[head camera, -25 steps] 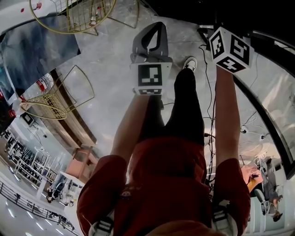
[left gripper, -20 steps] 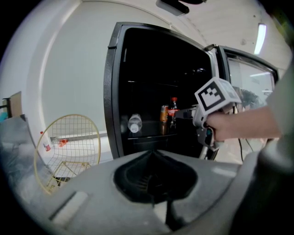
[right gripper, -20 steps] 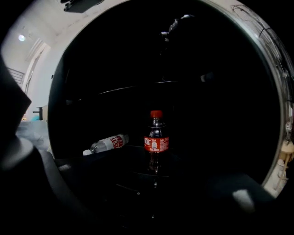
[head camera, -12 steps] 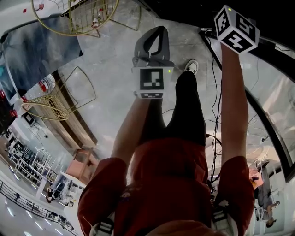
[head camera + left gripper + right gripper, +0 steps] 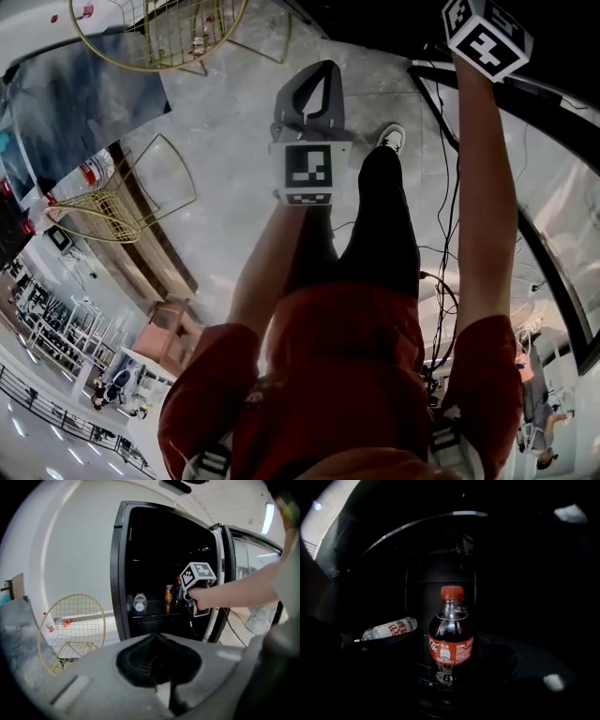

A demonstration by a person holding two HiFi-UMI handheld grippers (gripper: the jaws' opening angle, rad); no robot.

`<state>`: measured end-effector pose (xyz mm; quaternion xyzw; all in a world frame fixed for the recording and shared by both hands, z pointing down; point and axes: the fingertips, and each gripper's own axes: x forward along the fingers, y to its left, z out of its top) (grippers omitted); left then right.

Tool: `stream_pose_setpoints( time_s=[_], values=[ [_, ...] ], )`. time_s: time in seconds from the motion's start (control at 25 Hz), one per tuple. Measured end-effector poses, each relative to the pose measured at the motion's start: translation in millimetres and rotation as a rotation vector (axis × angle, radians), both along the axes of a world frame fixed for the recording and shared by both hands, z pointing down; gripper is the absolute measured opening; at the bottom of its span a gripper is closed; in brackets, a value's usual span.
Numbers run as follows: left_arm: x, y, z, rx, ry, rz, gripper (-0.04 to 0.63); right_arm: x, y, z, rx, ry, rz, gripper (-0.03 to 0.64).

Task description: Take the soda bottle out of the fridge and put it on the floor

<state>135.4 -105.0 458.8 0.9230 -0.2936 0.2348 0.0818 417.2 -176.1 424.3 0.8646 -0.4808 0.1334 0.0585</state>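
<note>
The soda bottle, dark cola with a red cap and red label, stands upright on a shelf inside the dark fridge. It fills the middle of the right gripper view, just ahead of the jaws. My right gripper reaches into the fridge beside the bottle. Its jaws are opening and stand wide, and nothing presses on the bottle. In the head view only its marker cube shows. My left gripper hangs over the floor, shut and empty.
A clear water bottle lies on its side on the shelf to the left of the soda. The fridge's glass door stands open at the right. Gold wire chairs and cables are on the grey floor.
My right arm has stretched forward, and its marker cube has moved up and toward the dark fridge. The left gripper has stayed almost still.
</note>
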Motion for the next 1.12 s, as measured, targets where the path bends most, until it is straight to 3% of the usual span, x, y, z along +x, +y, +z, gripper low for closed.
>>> stream_pose_setpoints(
  time_s=[1.12],
  values=[
    [-28,12,-7,-0.024,-0.012,-0.045,0.000,-5,6,1,-0.037,-0.032,-0.032,0.299]
  ],
)
